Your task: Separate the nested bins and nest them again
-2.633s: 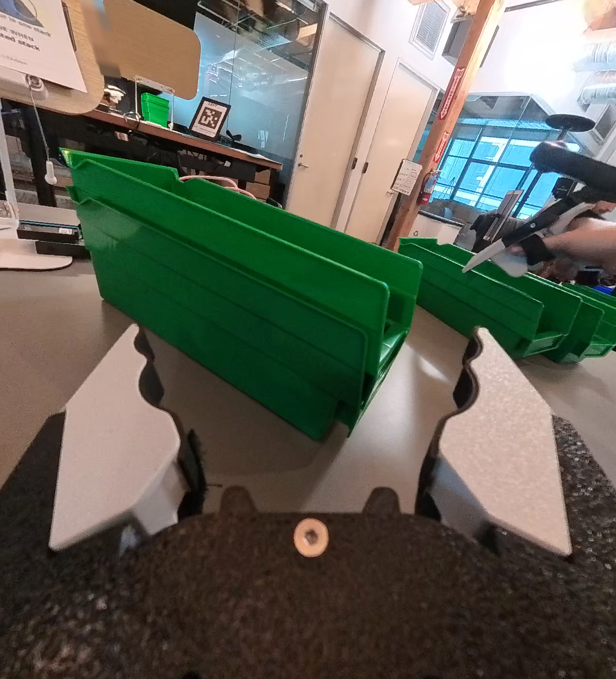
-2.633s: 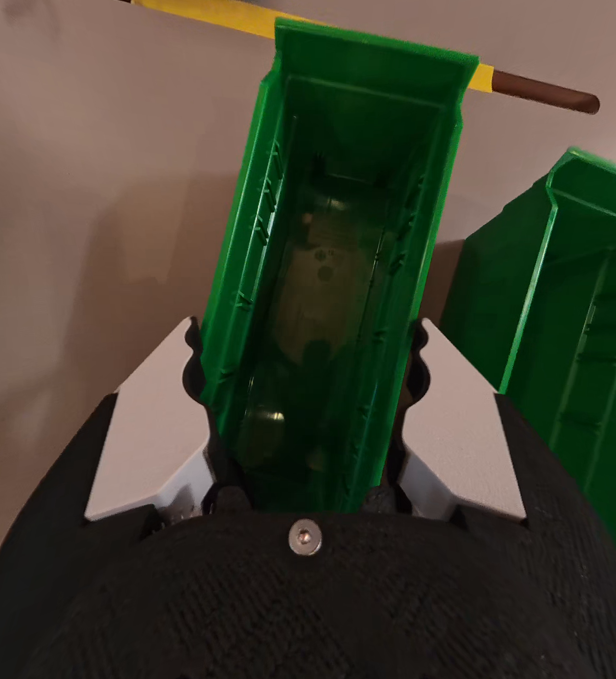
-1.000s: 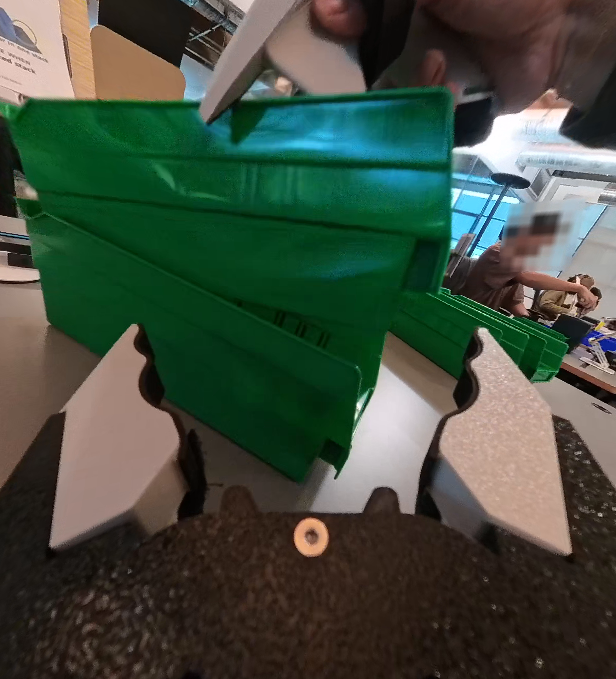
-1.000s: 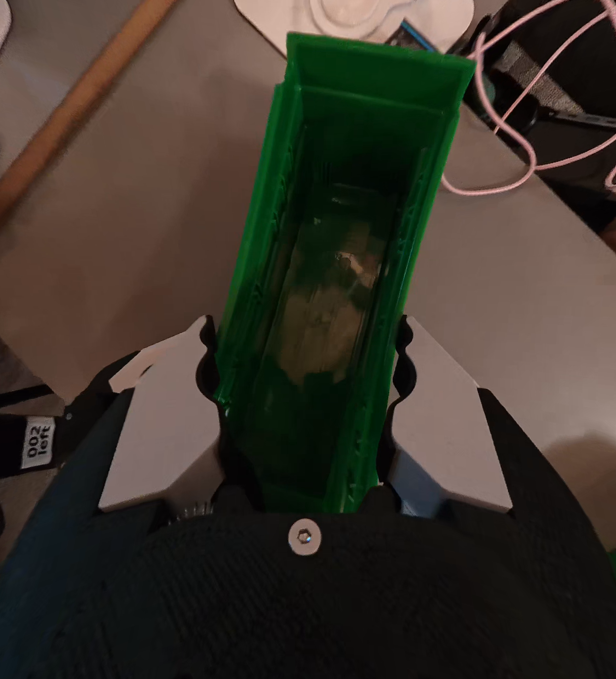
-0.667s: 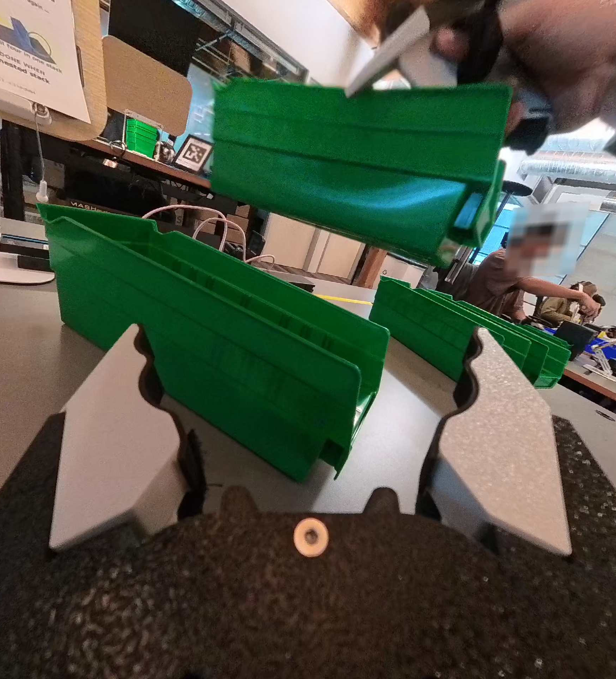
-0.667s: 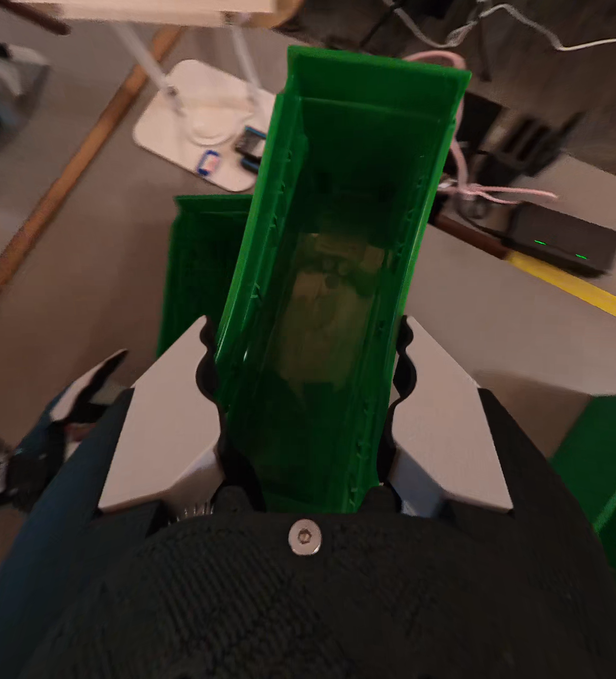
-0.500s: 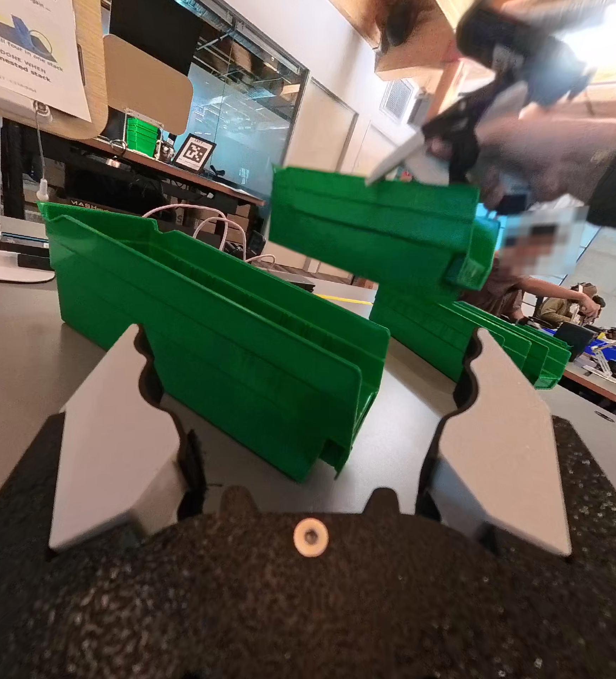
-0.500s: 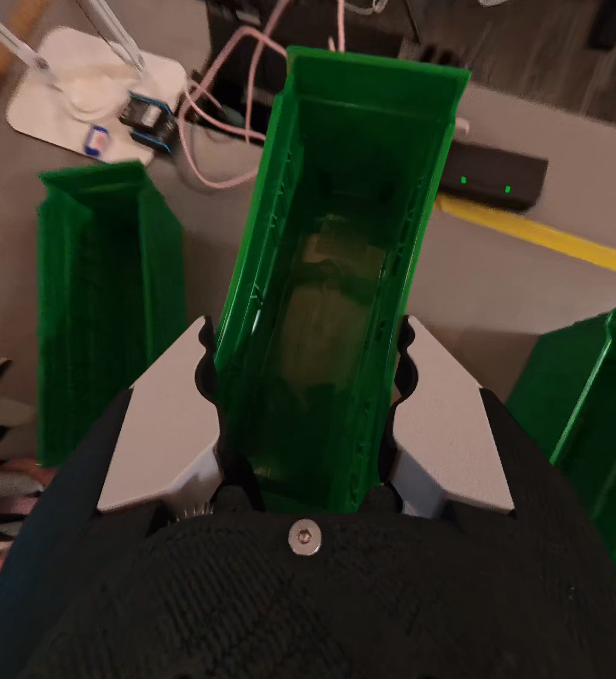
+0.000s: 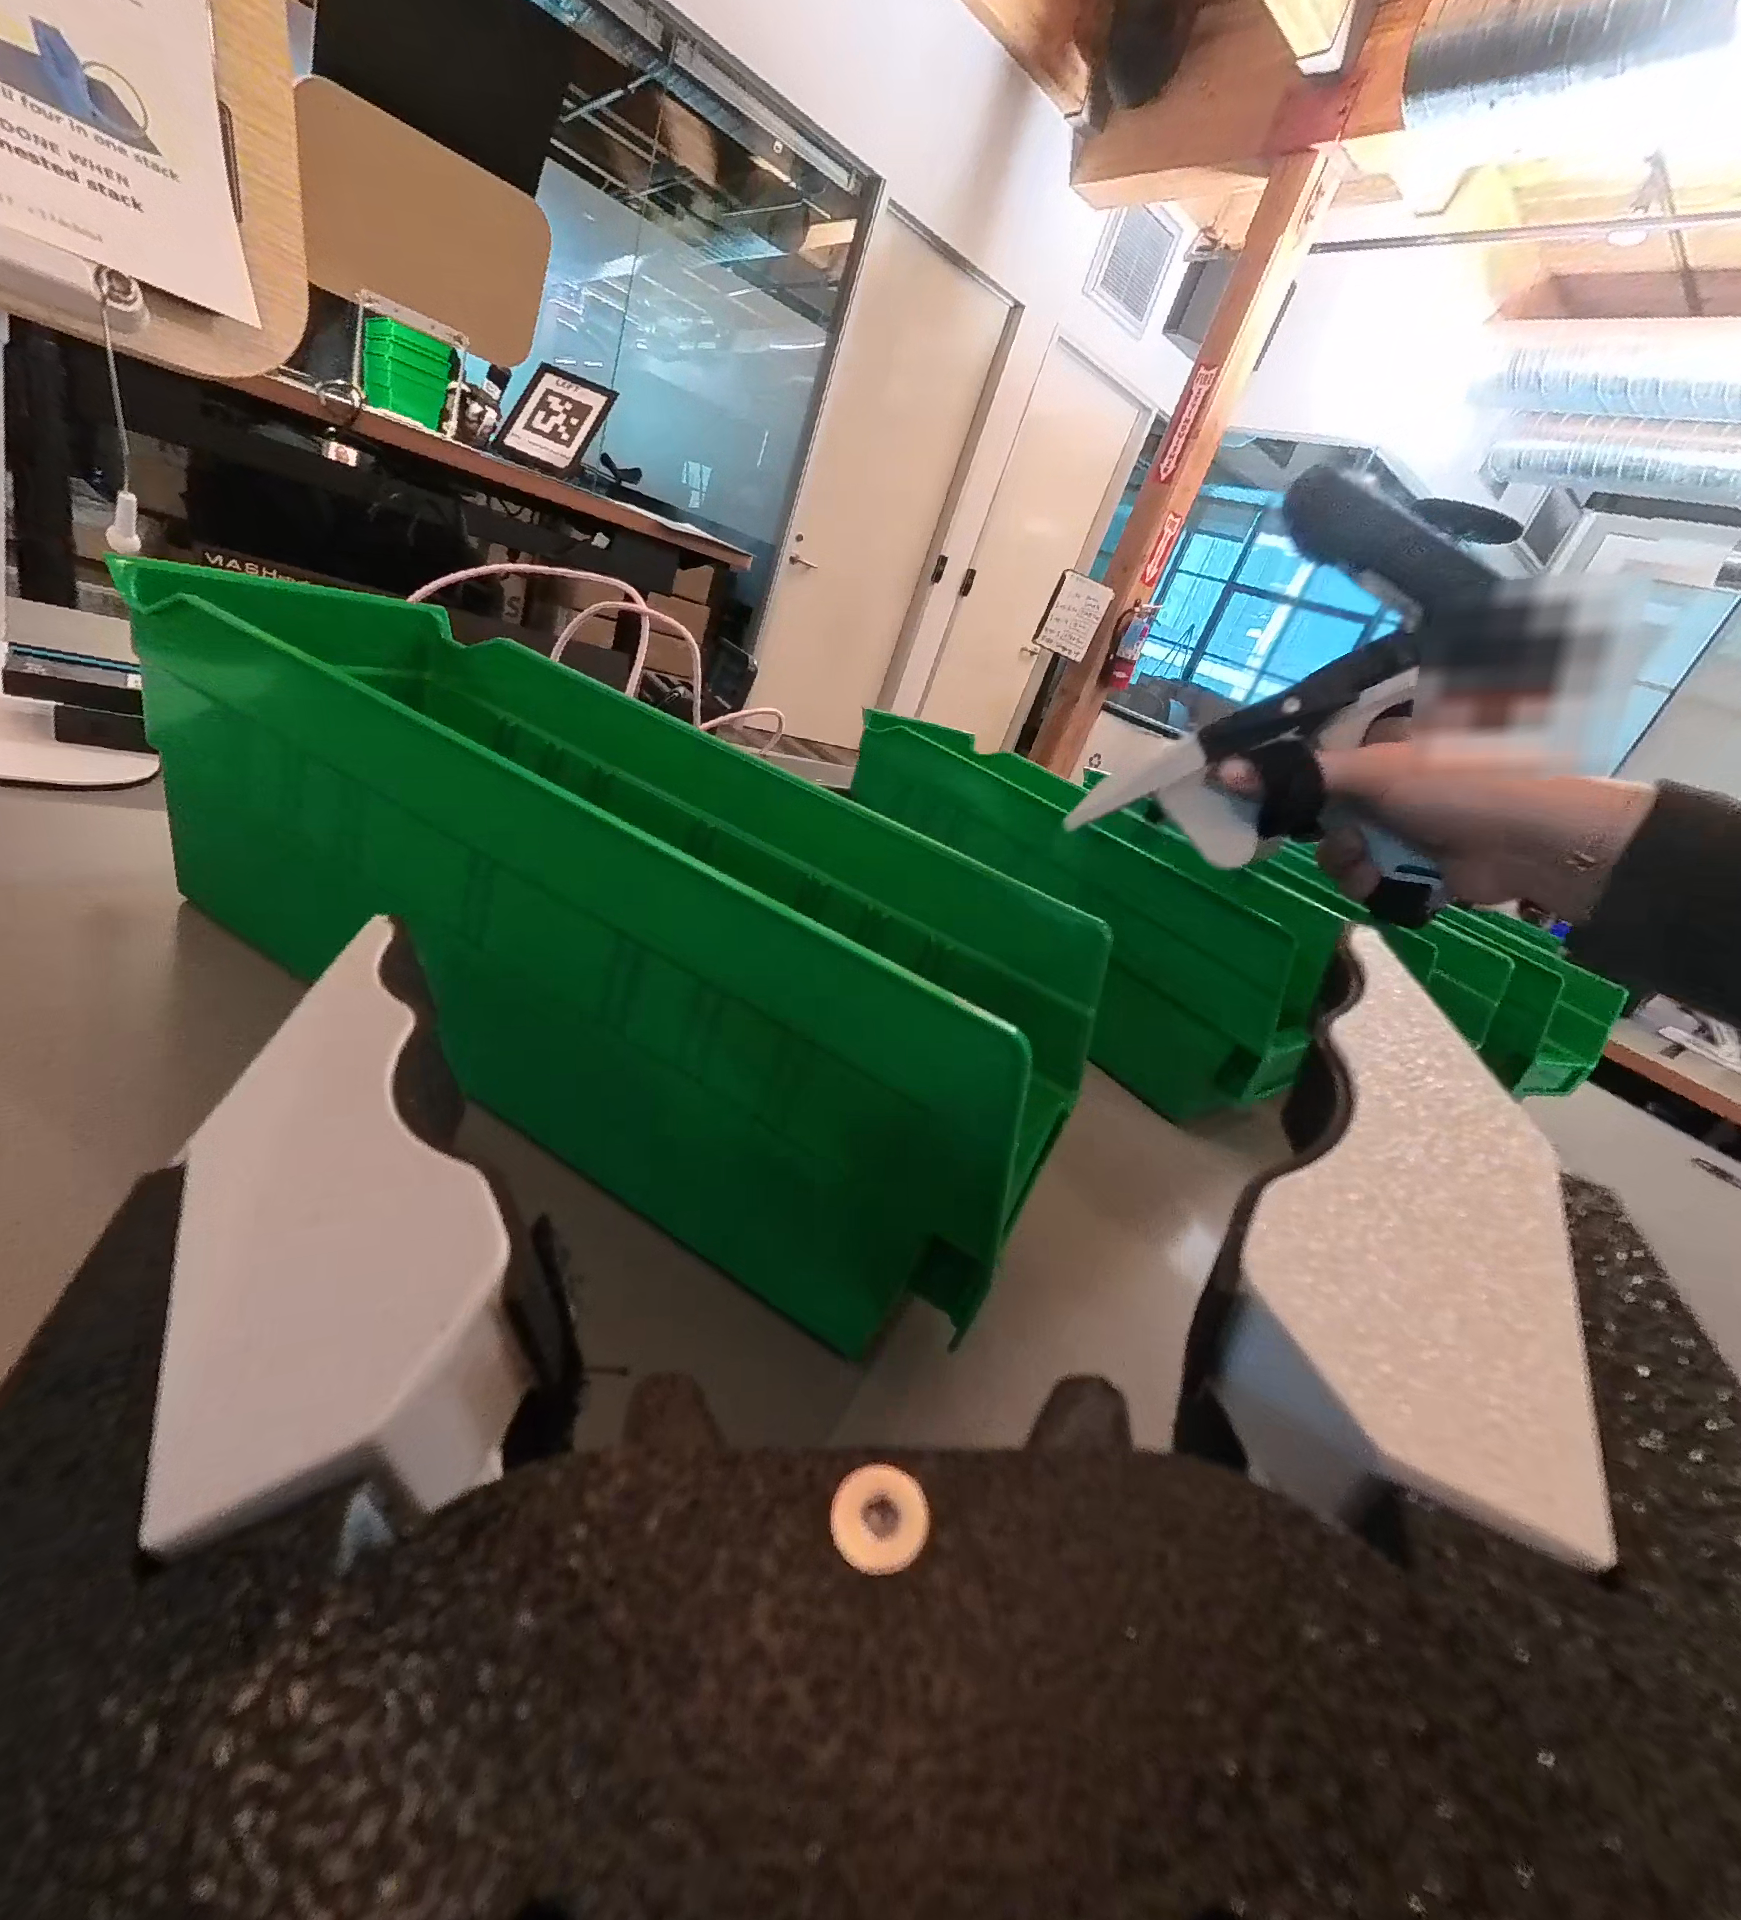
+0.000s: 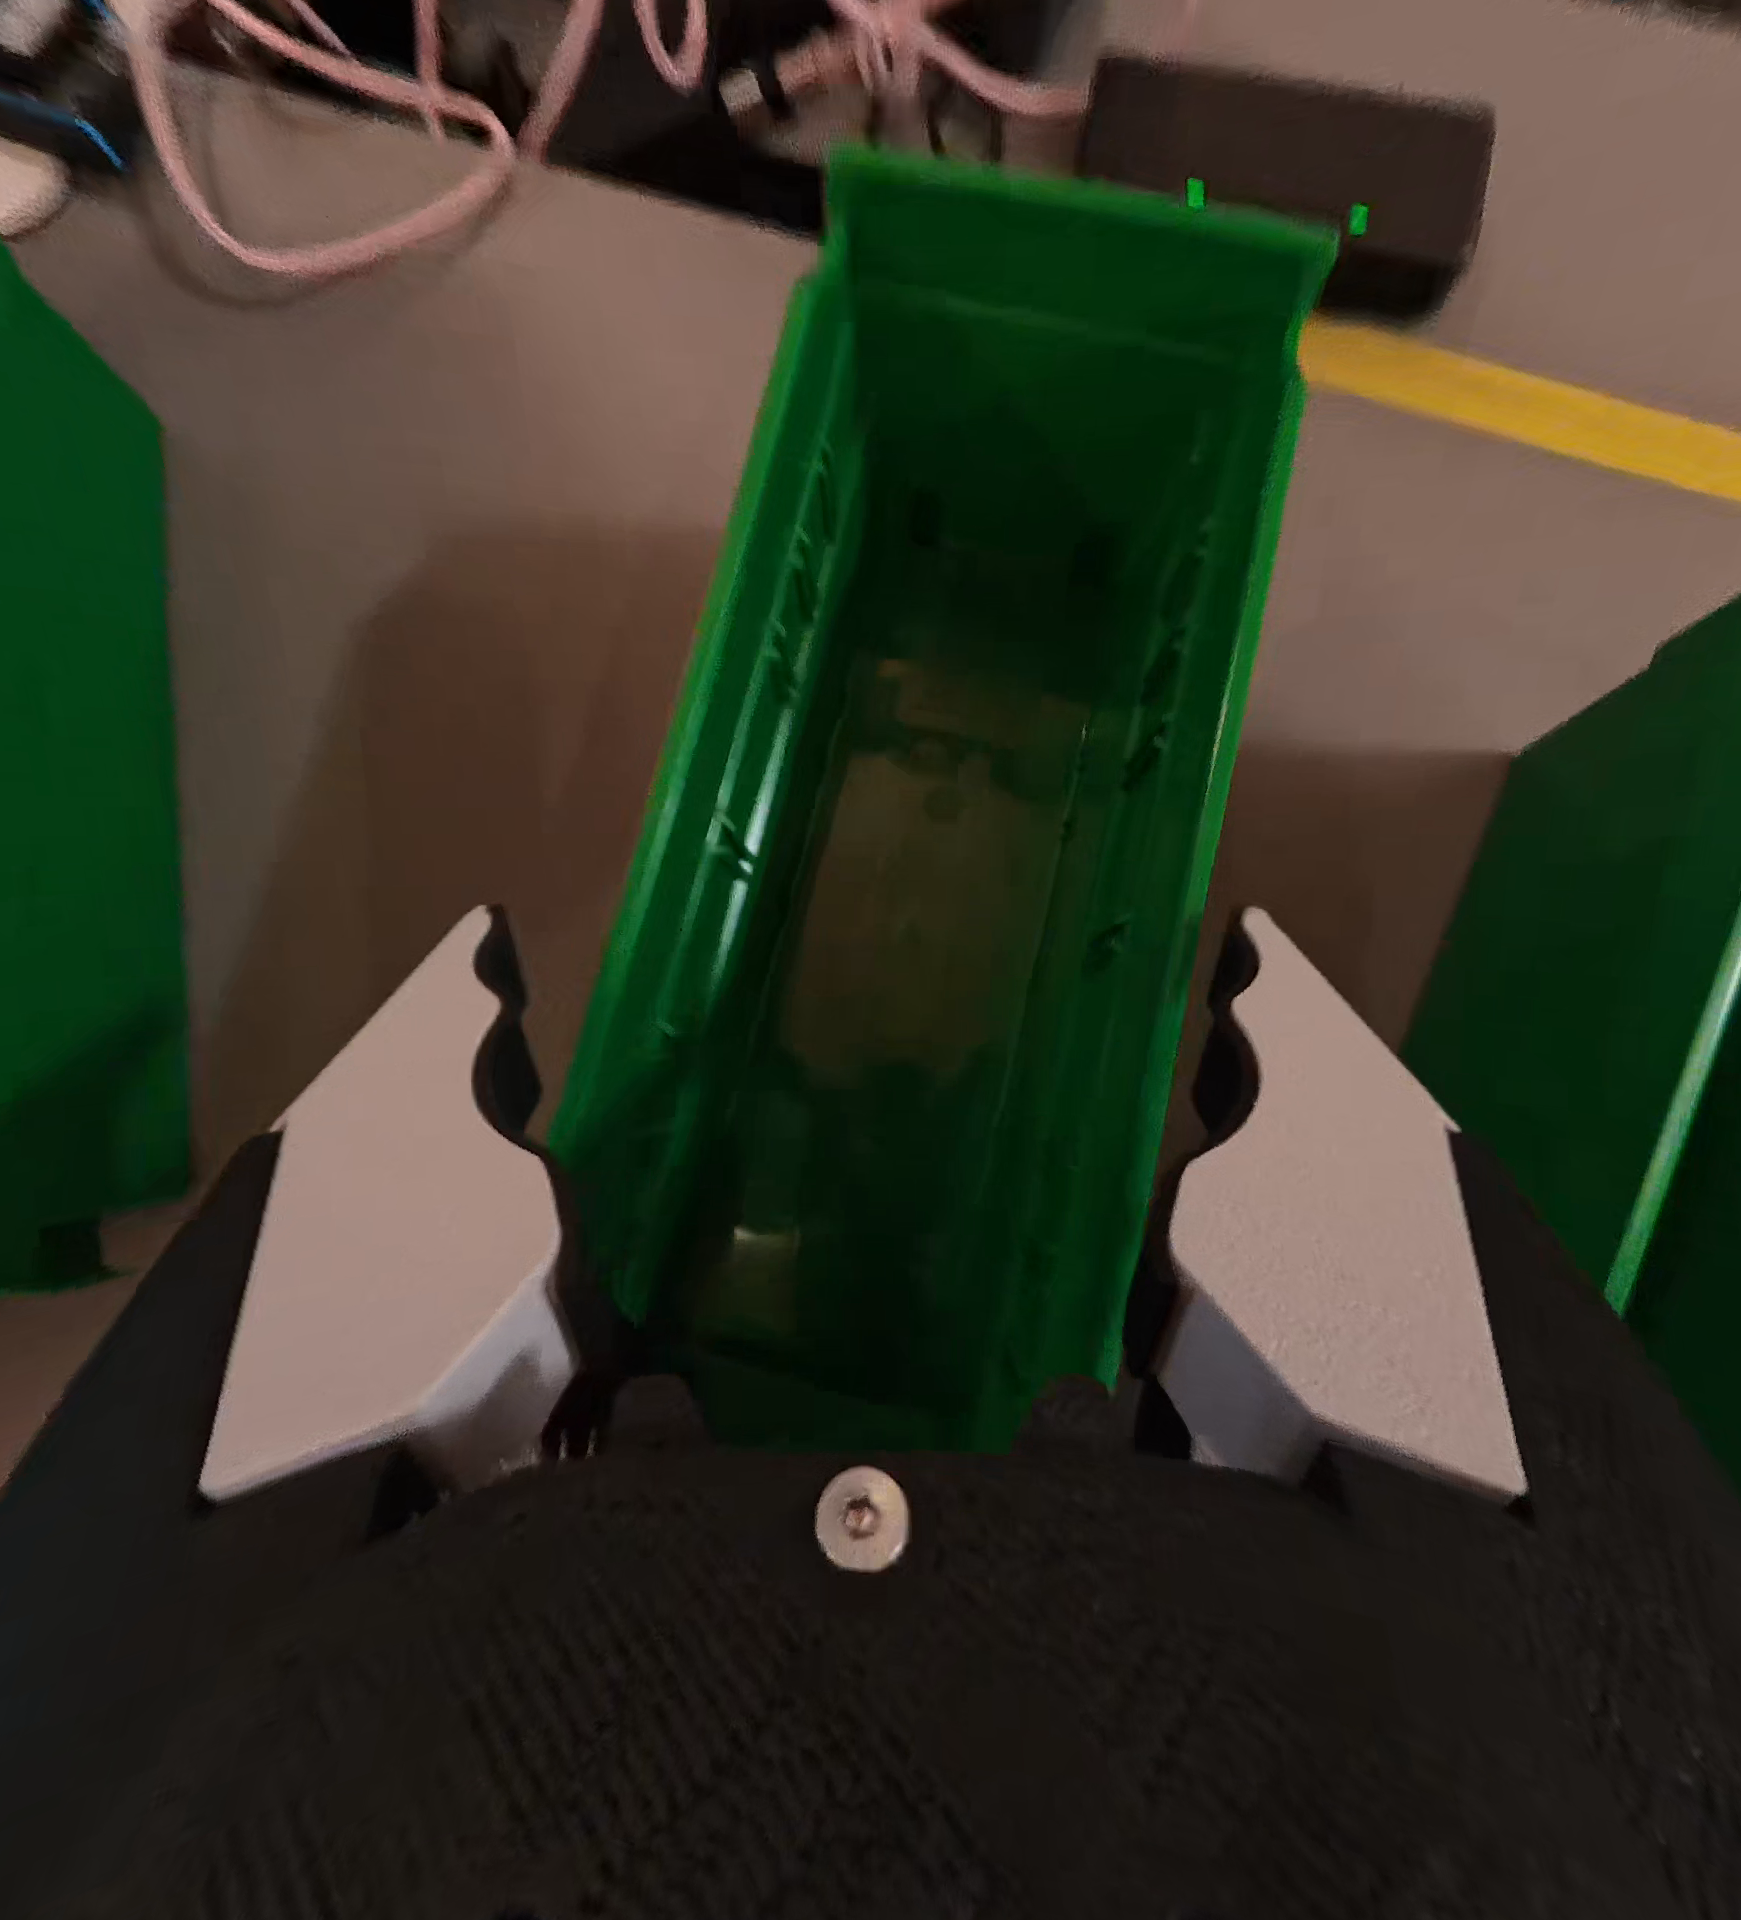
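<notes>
A long green bin (image 9: pixel 637 987) stands on the grey table (image 9: pixel 66 1039) just ahead of my left gripper (image 9: pixel 871 925), which is open and empty, low near the bin's front end. A second green bin (image 9: pixel 1188 997) stands to its right. My right gripper (image 9: pixel 1157 810), held by a hand, hovers at that bin's near end. In the right wrist view this bin (image 10: pixel 949 831) lies lengthwise between the fingers of the right gripper (image 10: pixel 871 914). The jaws are spread wider than the bin. More green bins (image 9: pixel 1500 997) stand farther right.
Green bins flank the middle one on the left (image 10: pixel 35 727) and right (image 10: pixel 1676 935). Pink cables (image 10: pixel 378 156), a black box with green lights (image 10: pixel 1313 156) and a yellow tape line (image 10: pixel 1572 416) lie beyond. A white sign stand (image 9: pixel 14 748) is at the far left.
The right gripper lifted a bin out of the near stack, carried it right and down beside it, and its jaws have widened. The left gripper has stayed still.
</notes>
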The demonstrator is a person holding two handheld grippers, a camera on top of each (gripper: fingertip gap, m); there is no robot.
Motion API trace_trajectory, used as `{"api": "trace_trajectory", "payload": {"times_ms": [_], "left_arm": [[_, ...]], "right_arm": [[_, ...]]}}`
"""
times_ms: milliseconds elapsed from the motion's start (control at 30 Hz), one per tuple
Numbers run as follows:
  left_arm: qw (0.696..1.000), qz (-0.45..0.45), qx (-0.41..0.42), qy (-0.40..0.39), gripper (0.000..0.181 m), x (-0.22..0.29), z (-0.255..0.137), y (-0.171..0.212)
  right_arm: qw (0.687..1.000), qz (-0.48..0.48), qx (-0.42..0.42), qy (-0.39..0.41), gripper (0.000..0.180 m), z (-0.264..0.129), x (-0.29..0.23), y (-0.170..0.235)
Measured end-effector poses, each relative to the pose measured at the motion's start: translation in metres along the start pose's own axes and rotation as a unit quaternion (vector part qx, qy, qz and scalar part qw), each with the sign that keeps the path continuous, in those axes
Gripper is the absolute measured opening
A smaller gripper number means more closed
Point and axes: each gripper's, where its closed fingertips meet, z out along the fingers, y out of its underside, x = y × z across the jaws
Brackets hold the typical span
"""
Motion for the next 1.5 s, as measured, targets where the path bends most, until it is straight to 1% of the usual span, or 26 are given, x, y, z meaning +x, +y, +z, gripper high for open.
{"api": "trace_trajectory", "payload": {"times_ms": [67,133,200,267,300,333,367,433,500,567,667,767,833,867,900,967,1000,1033,1100,1133,1167,1200,1267,1333,1400,1500], "left_arm": [[1.0,0.003,-0.003,-0.003,0.159,0.0,0.0,0.001],[1.0,0.011,0.0,-0.003,0.159,0.001,-0.001,-0.001],[0.998,0.041,0.042,-0.018,0.159,0.004,-0.01,-0.019],[0.993,0.071,0.081,-0.049,0.154,0.003,-0.022,-0.04],[0.99,0.084,0.092,-0.065,0.152,0.002,-0.027,-0.047],[0.987,0.095,0.099,-0.078,0.151,0.001,-0.032,-0.053],[0.985,0.102,0.106,-0.087,0.149,0.002,-0.036,-0.059],[0.98,0.111,0.142,-0.09,0.135,0.014,-0.048,-0.079],[0.971,0.123,0.184,-0.094,0.127,0.034,-0.061,-0.103],[0.968,0.141,0.189,-0.084,0.123,0.058,-0.06,-0.112],[0.982,0.135,0.12,-0.051,0.121,0.096,-0.028,-0.093],[0.995,0.102,-0.009,0.017,0.116,0.142,0.026,-0.044],[0.991,0.072,-0.075,0.08,0.092,0.175,0.065,-0.022],[0.988,0.052,-0.112,0.095,0.096,0.184,0.088,-0.012],[0.983,0.039,-0.156,0.088,0.107,0.185,0.113,-0.002],[0.966,0.027,-0.25,0.057,0.136,0.179,0.162,0.023],[0.954,0.022,-0.297,0.041,0.151,0.175,0.185,0.036],[0.941,0.022,-0.335,0.032,0.159,0.17,0.207,0.048],[0.934,0.04,-0.355,0.009,0.159,0.155,0.25,0.063],[0.923,0.022,-0.384,-0.004,0.159,0.149,0.262,0.077],[0.905,-0.003,-0.425,-0.015,0.159,0.146,0.267,0.094],[0.888,-0.012,-0.459,-0.037,0.159,0.141,0.269,0.107],[0.855,0.019,-0.509,-0.099,0.159,0.124,0.271,0.123],[0.827,0.003,-0.545,-0.138,0.159,0.117,0.269,0.134],[0.807,-0.034,-0.572,-0.144,0.158,0.122,0.268,0.144],[0.79,-0.023,-0.59,-0.165,0.155,0.118,0.268,0.147]], "right_arm": [[0.998,-0.013,0.059,-0.024,0.137,-0.017,-0.012,-0.014],[0.991,-0.035,0.12,-0.053,0.137,-0.041,-0.027,-0.024],[0.981,-0.066,0.171,-0.069,0.136,-0.066,-0.037,-0.023],[0.969,-0.098,0.219,-0.066,0.134,-0.092,-0.036,-0.018],[0.962,-0.11,0.245,-0.053,0.133,-0.104,-0.03,-0.015],[0.955,-0.12,0.27,-0.023,0.132,-0.116,-0.018,-0.013],[0.946,-0.132,0.295,0.028,0.129,-0.127,0.002,-0.01],[0.917,-0.148,0.347,0.128,0.124,-0.15,0.042,-0.003],[0.893,-0.142,0.391,0.173,0.121,-0.166,0.069,0.008],[0.874,-0.131,0.425,0.195,0.12,-0.178,0.091,0.019],[0.836,-0.119,0.485,0.226,0.118,-0.202,0.122,0.028],[0.789,-0.111,0.547,0.255,0.118,-0.229,0.146,0.035],[0.753,-0.106,0.585,0.283,0.111,-0.246,0.158,0.044],[0.744,-0.105,0.595,0.287,0.108,-0.249,0.162,0.048],[0.741,-0.106,0.599,0.285,0.106,-0.248,0.164,0.052],[0.739,-0.098,0.604,0.281,0.103,-0.247,0.172,0.057],[0.745,-0.085,0.602,0.275,0.103,-0.246,0.177,0.057],[0.752,-0.067,0.6,0.264,0.104,-0.244,0.183,0.057],[0.759,-0.028,0.608,0.233,0.104,-0.243,0.19,0.06],[0.76,-0.013,0.614,0.212,0.104,-0.242,0.191,0.06],[0.764,-0.005,0.615,0.198,0.105,-0.241,0.192,0.059],[0.767,0.0,0.612,0.193,0.105,-0.24,0.194,0.058],[0.773,0.01,0.608,0.182,0.105,-0.237,0.198,0.058],[0.778,0.023,0.607,0.161,0.105,-0.234,0.198,0.057],[0.781,0.031,0.605,0.151,0.105,-0.231,0.198,0.057],[0.798,0.058,0.576,0.165,0.103,-0.221,0.209,0.059]]}}
